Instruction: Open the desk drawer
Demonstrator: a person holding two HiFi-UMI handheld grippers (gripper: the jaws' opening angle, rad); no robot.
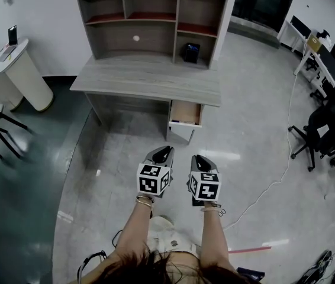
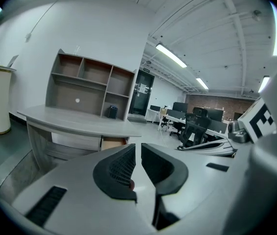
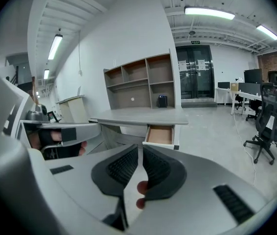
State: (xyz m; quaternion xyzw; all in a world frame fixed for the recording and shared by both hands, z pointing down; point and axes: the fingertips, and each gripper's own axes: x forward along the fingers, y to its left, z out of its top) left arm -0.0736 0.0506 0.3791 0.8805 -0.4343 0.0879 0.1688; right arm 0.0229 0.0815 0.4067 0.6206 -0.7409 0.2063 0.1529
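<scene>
While both grippers hang side by side over the floor, the desk drawer (image 1: 186, 113) stands pulled out under the right end of the desk (image 1: 150, 78), well ahead of them. The left gripper (image 1: 164, 152) has its jaws a narrow slit apart with nothing between them. The right gripper (image 1: 199, 160) is drawn closer still, only a sliver of gap showing, and is also empty. Glossy grey floor (image 1: 126, 152) lies between the grippers and the drawer.

A shelf hutch (image 1: 150, 16) sits on the desk, with a small black box (image 1: 191, 52) in its lower right cubby. To the left stands a white pedestal (image 1: 19, 76) on a darker green patch of floor (image 1: 19, 176). To the right are black office chairs (image 1: 321, 132), and a white cable (image 1: 274, 179) trails across the floor. Dark glass doors (image 3: 195, 72) close the far wall.
</scene>
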